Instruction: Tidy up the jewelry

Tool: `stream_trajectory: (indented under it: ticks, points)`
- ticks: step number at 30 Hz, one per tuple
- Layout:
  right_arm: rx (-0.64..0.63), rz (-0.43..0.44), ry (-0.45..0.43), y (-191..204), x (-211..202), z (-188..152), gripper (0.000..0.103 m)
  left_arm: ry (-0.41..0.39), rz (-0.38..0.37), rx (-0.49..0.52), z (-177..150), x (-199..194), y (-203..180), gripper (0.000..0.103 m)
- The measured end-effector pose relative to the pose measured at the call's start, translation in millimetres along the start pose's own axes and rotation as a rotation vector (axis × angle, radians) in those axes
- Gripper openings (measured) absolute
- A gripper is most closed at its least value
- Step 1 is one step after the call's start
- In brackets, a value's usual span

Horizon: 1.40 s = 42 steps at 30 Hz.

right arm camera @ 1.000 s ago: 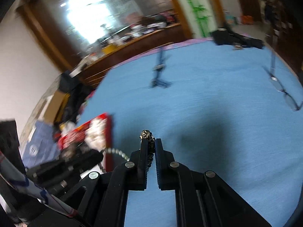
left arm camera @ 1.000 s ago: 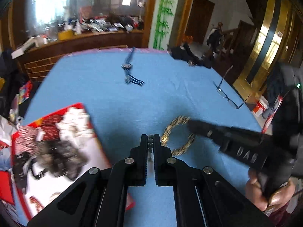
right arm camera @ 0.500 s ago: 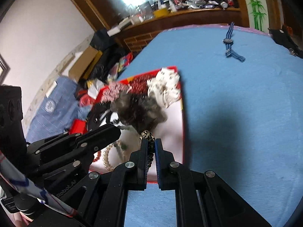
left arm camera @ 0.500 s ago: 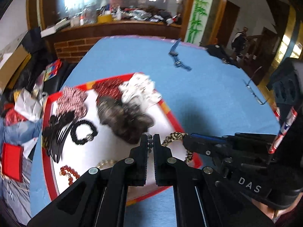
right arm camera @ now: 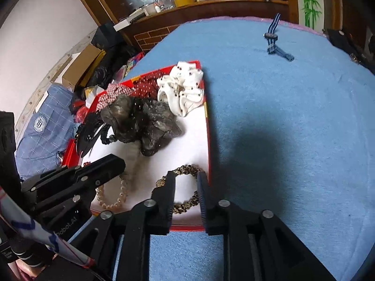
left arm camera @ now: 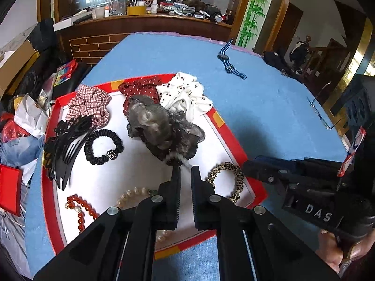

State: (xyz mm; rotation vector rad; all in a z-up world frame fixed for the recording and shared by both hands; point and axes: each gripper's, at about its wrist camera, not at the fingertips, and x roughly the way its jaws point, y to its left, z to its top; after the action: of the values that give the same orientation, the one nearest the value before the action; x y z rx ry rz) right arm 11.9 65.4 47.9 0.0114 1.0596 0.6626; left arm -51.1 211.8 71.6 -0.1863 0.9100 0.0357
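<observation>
Nearby, both spread grippers, left gripper (left arm camera: 185, 172) and right gripper (right arm camera: 186, 179), crowd the leopard scrunchie (right arm camera: 185, 187) beside pearls (right arm camera: 112, 199).

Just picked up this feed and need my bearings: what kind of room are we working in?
Probably a lived-in home, not a lab: a blue-covered table holds a red-rimmed tray of hair accessories, with a cluttered wooden counter behind and bags and boxes piled on the floor.

Left tongs (left arm camera: 185, 172) slightly parted, nothing between. Right tongs (right arm camera: 186, 180) spread wider, empty, reaching from right.
</observation>
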Motion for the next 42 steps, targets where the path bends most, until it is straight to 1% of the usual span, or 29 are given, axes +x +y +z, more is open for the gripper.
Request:
stream_trajectory:
  ticks: [3,6,7,8,9,11,12,14,15,16,17,19,20,21,22,23,24,25,27,28,29,30,32,34,36,38,40,41,42]
  points:
    - [0.006,0.003,-0.033,-0.6,-16.4,-0.6,0.023,-0.022,-0.004,-0.009,-0.5,-11.3,-2.5,0.008]
    - [0.007,0.002,-0.072,0.7,-37.9,-4.7,0.023,-0.065,0.0,-0.022,-4.5,-30.8,-5.2,0.008]
    - [0.006,-0.002,-0.087,2.4,-45.9,-6.9,0.024,-0.086,0.007,-0.029,-7.2,-39.6,-6.2,0.011]
    - [-0.001,-0.006,-0.104,4.4,-55.0,-9.6,0.025,-0.113,0.017,-0.035,-11.6,-51.2,-7.5,0.019]
    - [-0.009,-0.011,-0.119,7.0,-62.5,-12.5,0.026,-0.142,0.029,-0.039,-16.7,-62.9,-8.7,0.025]
    - [-0.031,-0.029,-0.152,13.6,-79.9,-21.3,0.031,-0.205,0.067,-0.047,-29.2,-86.0,-12.4,0.048]
    - [-0.048,-0.042,-0.175,18.6,-92.4,-29.7,0.032,-0.244,0.1,-0.053,-38.7,-100.4,-15.5,0.052]
    - [-0.07,-0.054,-0.207,25.2,-108.9,-42.6,0.039,-0.3,0.129,-0.063,-61.8,-127.0,-22.5,0.068]
    - [-0.079,-0.06,-0.227,29.3,-119.2,-52.4,0.042,-0.318,0.141,-0.066,-71.6,-135.3,-25.8,0.073]
    - [-0.089,-0.066,-0.248,33.3,-129.2,-63.8,0.047,-0.337,0.162,-0.068,-81.9,-143.5,-29.2,0.082]
    - [-0.097,-0.071,-0.261,35.5,-134.4,-70.8,0.05,-0.363,0.194,-0.077,-98.8,-154.5,-33.6,0.084]
    - [-0.117,-0.109,-0.289,42.9,-145.3,-93.2,0.052,-0.401,0.227,-0.078,-120.9,-167.8,-38.9,0.086]
    - [-0.123,-0.125,-0.297,46.1,-149.0,-104.8,0.057,-0.413,0.253,-0.077,-131.3,-172.3,-40.8,0.092]
    - [-0.121,-0.131,-0.296,48.4,-151.1,-117.5,0.06,-0.427,0.285,-0.087,-143.7,-176.8,-41.2,0.095]
    - [-0.114,-0.132,-0.293,49.6,-151.4,-127.8,0.067,-0.44,0.306,-0.107,-154.8,-180.2,-40.0,0.1]
    - [-0.105,-0.145,-0.288,52.6,-150.4,-140.8,0.069,-0.453,0.311,-0.124,-163.6,-182.0,-37.6,0.101]
    - [-0.114,-0.16,-0.284,56.5,-149.1,-149.9,0.069,-0.465,0.327,-0.135,-170.3,-182.9,-35.3,0.101]
    - [-0.127,-0.172,-0.284,60.2,-149.0,-155.5,0.069,-0.466,0.374,-0.141,-177.0,-182.1,-33.2,0.101]
    - [-0.15,-0.23,-0.311,68.9,-152.4,-169.0,0.069,-0.428,0.439,-0.133,-183.0,-177.3,-29.5,0.101]
    - [-0.151,-0.253,-0.326,72.1,-155.3,-175.0,0.07,-0.414,0.46,-0.135,-186.2,-176.2,-27.1,0.101]
    - [-0.148,-0.257,-0.333,74.0,-157.2,-178.7,0.073,-0.404,0.477,-0.142,-189.6,-175.4,-24.5,0.101]
    - [-0.146,-0.255,-0.343,76.6,-160.4,-183.3,0.075,-0.404,0.476,-0.148,-193.6,-176.0,-21.4,0.101]
    - [-0.153,-0.26,-0.368,82.7,-166.1,-190.5,0.085,-0.411,0.472,-0.149,-200.8,-177.5,-17.1,0.102]
    - [-0.164,-0.284,-0.399,88.3,-170.0,-194.5,0.087,-0.403,0.477,-0.137,-202.2,-175.5,-15.2,0.103]
    - [-0.172,-0.288,-0.408,92.0,-169.9,-193.0,0.091,-0.38,0.522,-0.109,-200.7,-170.4,-16.6,0.103]
    - [-0.173,-0.284,-0.398,95.0,-165.6,-191.0,0.092,-0.344,0.566,-0.088,-195.2,-164.4,-17.8,0.103]
    - [-0.183,-0.277,-0.376,98.9,-159.1,-189.9,0.092,-0.333,0.598,-0.082,-194.1,-162.9,-18.8,0.103]
    - [-0.189,-0.279,-0.368,101.8,-157.1,-190.1,0.092,-0.333,0.609,-0.084,-194.9,-163.1,-18.4,0.103]
    - [-0.196,-0.286,-0.36,104.1,-154.4,-189.6,0.092,-0.33,0.599,-0.093,-195.7,-164.1,-16.4,0.103]
